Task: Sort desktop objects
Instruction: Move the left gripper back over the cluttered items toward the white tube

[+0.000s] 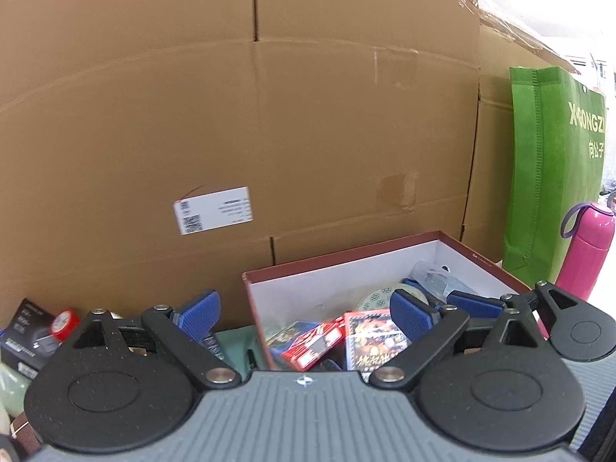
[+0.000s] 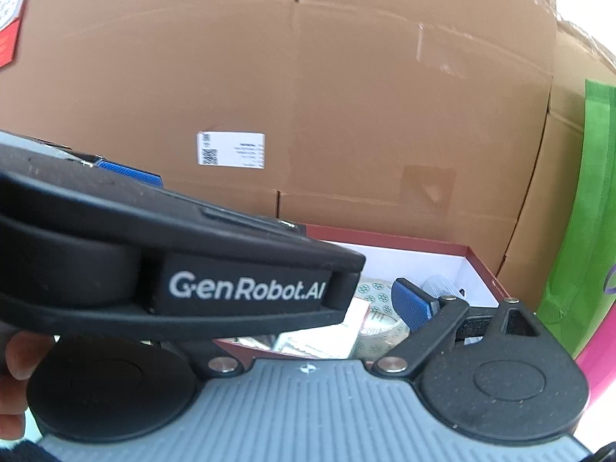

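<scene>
A dark red shoe box (image 1: 338, 258) with white inner walls stands open before the cardboard cartons. It holds red card packs (image 1: 375, 337), a tape roll (image 1: 379, 296) and a clear plastic item (image 1: 431, 275). My left gripper (image 1: 304, 317) is open and empty, its blue pads (image 1: 200, 312) spread over the box's near left corner. The right gripper's blue finger (image 1: 475, 304) reaches into the box from the right. In the right wrist view the box (image 2: 442, 252) and tape roll (image 2: 379, 323) show; the left gripper's body (image 2: 238, 288) hides my right gripper's left finger.
Big cardboard cartons (image 1: 269, 115) wall off the back. A green fabric bag (image 1: 554, 161) and a pink bottle (image 1: 587, 250) stand right of the box. A black box (image 1: 29, 331), a red-capped item (image 1: 65, 323) and a green cloth (image 1: 238, 346) lie at left.
</scene>
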{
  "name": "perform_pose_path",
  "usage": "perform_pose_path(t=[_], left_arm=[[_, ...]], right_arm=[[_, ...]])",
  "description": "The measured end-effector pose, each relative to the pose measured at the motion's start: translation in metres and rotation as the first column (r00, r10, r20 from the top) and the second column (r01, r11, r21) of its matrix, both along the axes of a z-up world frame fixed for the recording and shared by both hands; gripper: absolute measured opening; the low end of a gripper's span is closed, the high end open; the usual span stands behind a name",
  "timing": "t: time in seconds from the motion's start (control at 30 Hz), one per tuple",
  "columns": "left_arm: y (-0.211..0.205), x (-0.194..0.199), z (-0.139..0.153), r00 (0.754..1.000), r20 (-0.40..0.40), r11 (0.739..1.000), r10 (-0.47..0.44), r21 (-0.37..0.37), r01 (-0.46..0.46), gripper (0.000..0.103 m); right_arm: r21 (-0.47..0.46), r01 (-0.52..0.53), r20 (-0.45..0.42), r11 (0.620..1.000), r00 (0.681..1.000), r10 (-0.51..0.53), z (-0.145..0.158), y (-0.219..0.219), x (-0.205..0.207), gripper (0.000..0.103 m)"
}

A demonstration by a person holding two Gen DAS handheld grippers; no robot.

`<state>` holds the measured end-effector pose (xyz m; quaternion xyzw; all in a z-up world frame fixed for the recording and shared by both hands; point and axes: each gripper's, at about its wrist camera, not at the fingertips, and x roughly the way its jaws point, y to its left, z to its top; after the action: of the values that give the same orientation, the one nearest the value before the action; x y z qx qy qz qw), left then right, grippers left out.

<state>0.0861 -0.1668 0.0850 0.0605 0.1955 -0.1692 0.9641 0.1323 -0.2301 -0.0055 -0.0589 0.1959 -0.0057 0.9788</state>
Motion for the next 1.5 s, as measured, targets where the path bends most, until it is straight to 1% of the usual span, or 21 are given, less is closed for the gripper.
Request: perform_pose_path(t=[0.27,0.3,0.33,0.47,0.57,0.63,0.7,0.77,0.8,0.83,0.9,1.0,1.1,1.13,1.17,1.23,1.3,1.37,1.5], left_arm=[[0.035,-0.017,-0.002,0.998,-0.023,0.998,0.065,-0.018,-0.066,0.098],[0.041,-0.019,-0.004,0.997,-0.029,0.997,0.074,-0.023,-0.074,0.098],[0.047,-0.021,-0.006,0.996,-0.037,0.996,0.084,-0.03,-0.085,0.098],[0.083,-0.027,-0.025,0.988,-0.094,0.989,0.122,-0.068,-0.129,0.098],[0.113,-0.025,-0.044,0.97,-0.158,0.975,0.186,-0.092,-0.202,0.098],[0.133,-0.02,-0.056,0.955,-0.199,0.964,0.221,-0.104,-0.245,0.098],[0.148,-0.011,-0.065,0.935,-0.241,0.952,0.262,-0.092,-0.29,0.097],[0.162,-0.005,-0.071,0.922,-0.253,0.942,0.293,-0.091,-0.324,0.097],[0.168,-0.002,-0.073,0.918,-0.257,0.937,0.302,-0.095,-0.335,0.097],[0.174,0.002,-0.074,0.915,-0.261,0.933,0.309,-0.103,-0.344,0.097],[0.184,0.011,-0.076,0.911,-0.27,0.927,0.311,-0.124,-0.354,0.096],[0.195,0.023,-0.08,0.906,-0.289,0.92,0.309,-0.149,-0.362,0.094],[0.2,0.039,-0.087,0.906,-0.313,0.921,0.286,-0.17,-0.35,0.091],[0.2,0.045,-0.089,0.904,-0.322,0.921,0.282,-0.171,-0.349,0.088],[0.2,0.051,-0.091,0.902,-0.33,0.921,0.28,-0.172,-0.349,0.084],[0.2,0.062,-0.095,0.898,-0.347,0.921,0.269,-0.181,-0.346,0.078],[0.199,0.07,-0.096,0.905,-0.348,0.923,0.245,-0.201,-0.328,0.077],[0.198,0.076,-0.095,0.912,-0.343,0.928,0.227,-0.209,-0.31,0.076],[0.197,0.087,-0.094,0.918,-0.318,0.928,0.236,-0.206,-0.31,0.075]], right_arm=[[-0.028,-0.072,0.01,0.997,0.997,0.073,-0.009,0.037,-0.002,0.093],[-0.029,-0.084,0.009,0.996,0.996,0.084,-0.001,0.034,-0.012,0.093],[-0.03,-0.096,0.009,0.995,0.995,0.096,0.015,0.024,-0.032,0.093],[-0.007,-0.153,-0.007,0.988,0.988,0.153,0.003,0.041,-0.034,0.093],[0.013,-0.217,-0.04,0.976,0.975,0.218,-0.01,0.051,-0.029,0.093],[0.017,-0.261,-0.064,0.965,0.963,0.262,-0.016,0.057,-0.021,0.093],[0.025,-0.29,-0.091,0.957,0.952,0.291,-0.023,0.079,-0.032,0.093],[0.031,-0.319,-0.117,0.947,0.94,0.32,-0.031,0.094,-0.035,0.092],[0.03,-0.332,-0.125,0.943,0.935,0.333,-0.032,0.104,-0.045,0.092],[0.026,-0.342,-0.132,0.939,0.93,0.342,-0.036,0.112,-0.046,0.092],[0.015,-0.355,-0.145,0.935,0.924,0.354,-0.037,0.142,-0.072,0.092],[0.023,-0.367,-0.16,0.93,0.917,0.365,-0.042,0.153,-0.057,0.091],[0.034,-0.377,-0.16,0.926,0.912,0.378,-0.035,0.164,-0.051,0.09],[0.035,-0.381,-0.16,0.924,0.91,0.381,-0.036,0.168,-0.047,0.09],[0.038,-0.385,-0.161,0.922,0.908,0.386,-0.036,0.173,-0.044,0.088],[0.042,-0.397,-0.163,0.917,0.903,0.399,-0.043,0.178,-0.036,0.08],[0.044,-0.416,-0.17,0.908,0.893,0.417,-0.046,0.183,-0.027,0.072],[0.04,-0.435,-0.176,0.9,0.883,0.435,-0.052,0.185,-0.018,0.068],[0.025,-0.457,-0.181,0.889,0.873,0.454,-0.058,0.195,0.0,0.06]])
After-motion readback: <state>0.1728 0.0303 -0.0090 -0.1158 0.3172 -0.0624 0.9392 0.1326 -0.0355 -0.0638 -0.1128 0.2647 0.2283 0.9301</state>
